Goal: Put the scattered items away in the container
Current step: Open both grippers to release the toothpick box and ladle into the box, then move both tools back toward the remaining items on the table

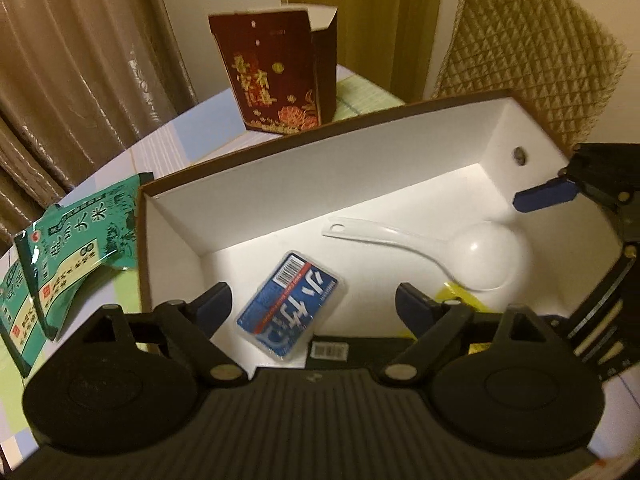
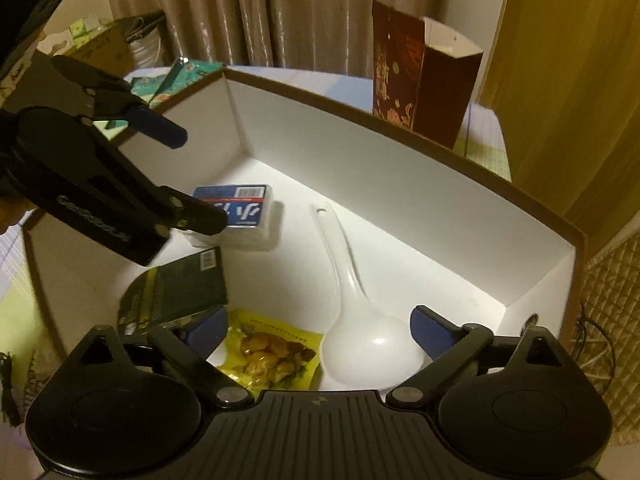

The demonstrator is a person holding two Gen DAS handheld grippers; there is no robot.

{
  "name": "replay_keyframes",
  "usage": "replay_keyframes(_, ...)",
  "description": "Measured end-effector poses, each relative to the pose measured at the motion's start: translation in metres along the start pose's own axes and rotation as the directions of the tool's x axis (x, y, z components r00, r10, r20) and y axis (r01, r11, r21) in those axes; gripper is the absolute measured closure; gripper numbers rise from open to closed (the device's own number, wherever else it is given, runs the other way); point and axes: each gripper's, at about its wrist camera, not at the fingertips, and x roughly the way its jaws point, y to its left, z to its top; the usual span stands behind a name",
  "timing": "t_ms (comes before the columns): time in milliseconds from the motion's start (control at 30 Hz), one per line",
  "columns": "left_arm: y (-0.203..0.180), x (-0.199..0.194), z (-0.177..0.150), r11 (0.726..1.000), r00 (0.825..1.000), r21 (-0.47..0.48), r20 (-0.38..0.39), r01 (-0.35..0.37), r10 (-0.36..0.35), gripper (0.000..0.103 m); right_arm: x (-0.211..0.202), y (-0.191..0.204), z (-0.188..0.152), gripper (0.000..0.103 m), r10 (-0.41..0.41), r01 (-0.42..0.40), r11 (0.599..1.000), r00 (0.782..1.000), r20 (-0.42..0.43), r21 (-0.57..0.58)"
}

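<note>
Both the left gripper point(image 1: 310, 306) and right gripper point(image 2: 318, 326) hang spread and empty over the white cardboard box point(image 1: 360, 152). Outside it, just beside its left wall, lie green foil rice packets point(image 1: 76, 240) — probably light, crinkly, slippery; pinch one by an edge.

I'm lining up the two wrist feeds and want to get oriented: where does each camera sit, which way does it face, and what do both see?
Left wrist: on the left gripper, over the white box's near edge, looking down and across it; own open blue-padded fingers show, plus the right gripper at right.
Right wrist: on the right gripper, over the box's end, looking along it; own open fingers show, plus the left gripper at left.
Shared: white ladle, blue card case, yellow snack packet, upright red carton, green rice bags.
</note>
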Motion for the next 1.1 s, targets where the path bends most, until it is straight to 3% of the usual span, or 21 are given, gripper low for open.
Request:
replay_keyframes(267,0.007,-0.071,-0.031,0.998,0.995,-0.059,0.098,0.031,-0.025,0.017,-0.041,0.013,-0.017,0.002,-0.046,0.043,0.999,0.995,0.089,0.034)
replay_keyframes(533,0.022,-0.150,-0.088,0.994,0.982,-0.104,0.186,-0.025,0.044,0.017,-0.098,0.021,-0.044,0.002,-0.057,0.035,0.992,0.980,0.192,0.118)
replay_keyframes(667,0.028,-0.174,-0.122,0.981,0.976,-0.170,0.175,-0.098,0.128,0.017,-0.123,0.031,-0.063,0.002,-0.062,0.034,0.991,0.973,0.221,0.129)
replay_keyframes(833,0.028,-0.190,-0.167,0.963,0.977,-0.236,0.137,-0.131,0.166,0.017,-0.140,0.054,-0.090,0.002,-0.079,0.053,0.992,0.970,0.230,0.117)
replay_keyframes(1100,0.005,-0.188,-0.238,0.953,0.989,-0.274,0.029,-0.129,0.142,0.017,-0.135,0.094,-0.139,0.002,-0.030,0.010,0.991,0.988,0.149,0.134)
